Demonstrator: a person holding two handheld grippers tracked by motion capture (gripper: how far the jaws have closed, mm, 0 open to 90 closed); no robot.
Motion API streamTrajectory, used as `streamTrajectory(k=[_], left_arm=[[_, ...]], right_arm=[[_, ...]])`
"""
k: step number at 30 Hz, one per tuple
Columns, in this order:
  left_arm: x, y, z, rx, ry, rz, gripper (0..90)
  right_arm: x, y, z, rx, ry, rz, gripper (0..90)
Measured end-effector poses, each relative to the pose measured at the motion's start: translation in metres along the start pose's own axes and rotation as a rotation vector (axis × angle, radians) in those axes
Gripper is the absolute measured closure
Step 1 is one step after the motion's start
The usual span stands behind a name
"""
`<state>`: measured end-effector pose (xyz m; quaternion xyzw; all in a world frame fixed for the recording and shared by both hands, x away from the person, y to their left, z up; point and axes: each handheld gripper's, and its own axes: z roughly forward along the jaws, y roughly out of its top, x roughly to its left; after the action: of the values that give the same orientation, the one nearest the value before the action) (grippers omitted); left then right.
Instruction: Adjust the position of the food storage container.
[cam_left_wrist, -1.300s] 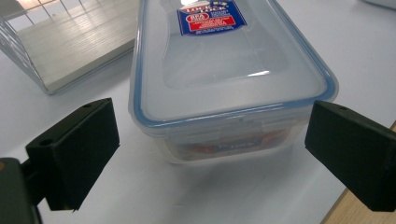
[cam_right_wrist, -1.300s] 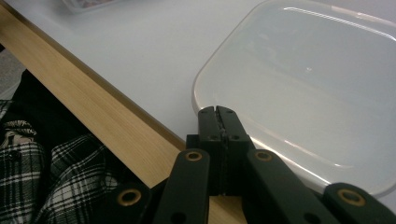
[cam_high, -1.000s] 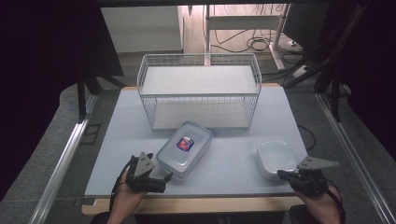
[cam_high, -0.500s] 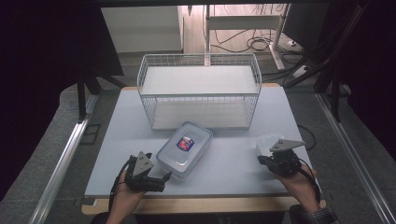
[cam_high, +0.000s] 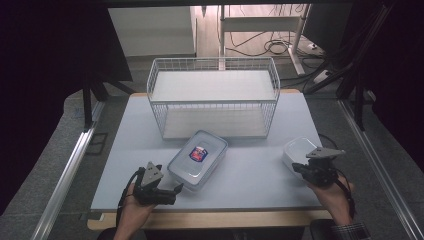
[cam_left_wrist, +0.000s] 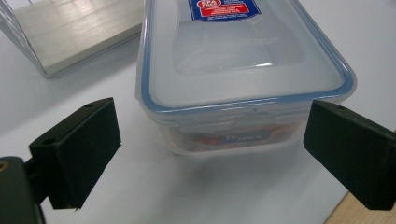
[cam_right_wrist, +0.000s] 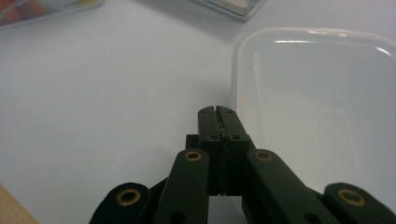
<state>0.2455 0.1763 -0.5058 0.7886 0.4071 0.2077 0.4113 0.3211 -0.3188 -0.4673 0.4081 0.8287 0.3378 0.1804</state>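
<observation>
On table (cam_high: 250, 175), left tool (cam_high: 176, 190) spread before lidded container (cam_high: 197, 158); right tool (cam_high: 299, 169) clenched empty beside tub (cam_high: 296, 148).

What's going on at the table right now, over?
Left gripper open, jaws flanking the lidded box. Right gripper shut beside the empty tub, gripping nothing. Wire basket behind, nothing blocking.

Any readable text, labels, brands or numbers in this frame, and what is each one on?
Red and blue sticker on the lid of the lidded container: white print, too blurred to read.
Label seen through the container's near wall: orange and blue, lettering too blurred to read.
Small open tub, wire basket, table: no text visible.
</observation>
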Motion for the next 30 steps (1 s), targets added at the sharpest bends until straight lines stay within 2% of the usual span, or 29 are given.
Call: streamTrajectory(k=[2, 4, 5, 7, 9, 11, 13, 15, 18, 20, 21, 22, 23, 24, 25, 26, 30], left_arm=[[0.001, 0.0, -0.002, 0.0, -0.034, -0.023, 3.2], [0.0, 0.001, -0.003, -0.002, -0.037, -0.037, 5.5], [-0.003, 0.002, -0.005, 0.011, -0.041, -0.037, 11.8], [-0.005, 0.002, -0.006, 0.023, -0.026, -0.03, 31.3], [-0.008, 0.001, -0.005, 0.055, -0.049, -0.056, 49.9], [-0.008, 0.0, -0.005, 0.072, -0.038, -0.082, 64.4], [-0.006, -0.001, -0.005, 0.09, -0.048, -0.099, 74.6], [-0.005, -0.003, -0.003, 0.108, -0.049, -0.108, 80.1], [-0.004, -0.005, 0.0, 0.133, -0.046, -0.127, 83.0], [-0.003, -0.007, 0.004, 0.161, -0.042, -0.134, 83.0], [-0.003, -0.007, 0.004, 0.161, -0.042, -0.134, 82.8], [-0.002, -0.008, 0.008, 0.166, -0.035, -0.146, 82.6], [-0.002, -0.008, 0.008, 0.166, -0.035, -0.146, 82.2], [-0.001, -0.008, 0.009, 0.166, -0.031, -0.153, 82.2], [0.0, -0.008, 0.01, 0.165, -0.022, -0.159, 81.9], [0.002, -0.008, 0.012, 0.166, -0.019, -0.165, 81.4], [0.008, -0.007, 0.019, 0.193, -0.02, -0.171, 81.3]], right_arm=[[0.003, 0.002, -0.001, -0.013, 0.002, -0.011, 88.0], [0.011, 0.007, 0.0, -0.039, 0.033, -0.022, 87.3], [0.015, 0.01, 0.001, -0.045, 0.047, -0.032, 87.3], [0.023, 0.017, 0.007, -0.062, 0.083, -0.053, 87.3], [0.03, 0.025, 0.014, -0.078, 0.122, -0.061, 87.3], [0.038, 0.036, 0.024, -0.086, 0.154, -0.074, 87.6], [0.047, 0.049, 0.036, -0.09, 0.171, -0.104, 87.8], [0.055, 0.063, 0.052, -0.089, 0.192, -0.13, 88.3], [0.063, 0.086, 0.08, -0.097, 0.217, -0.152, 88.9], [0.066, 0.101, 0.1, -0.101, 0.239, -0.133, 89.1], [0.066, 0.101, 0.1, -0.101, 0.239, -0.133, 89.1], [0.069, 0.113, 0.119, -0.104, 0.247, -0.134, 89.2], [0.07, 0.119, 0.129, -0.102, 0.267, -0.132, 89.2], [0.07, 0.119, 0.129, -0.102, 0.267, -0.132, 89.2], [0.071, 0.124, 0.138, -0.098, 0.283, -0.134, 89.2], [0.075, 0.132, 0.154, -0.08, 0.264, -0.146, 89.1], [0.078, 0.141, 0.174, -0.053, 0.279, -0.188, 89.7]])
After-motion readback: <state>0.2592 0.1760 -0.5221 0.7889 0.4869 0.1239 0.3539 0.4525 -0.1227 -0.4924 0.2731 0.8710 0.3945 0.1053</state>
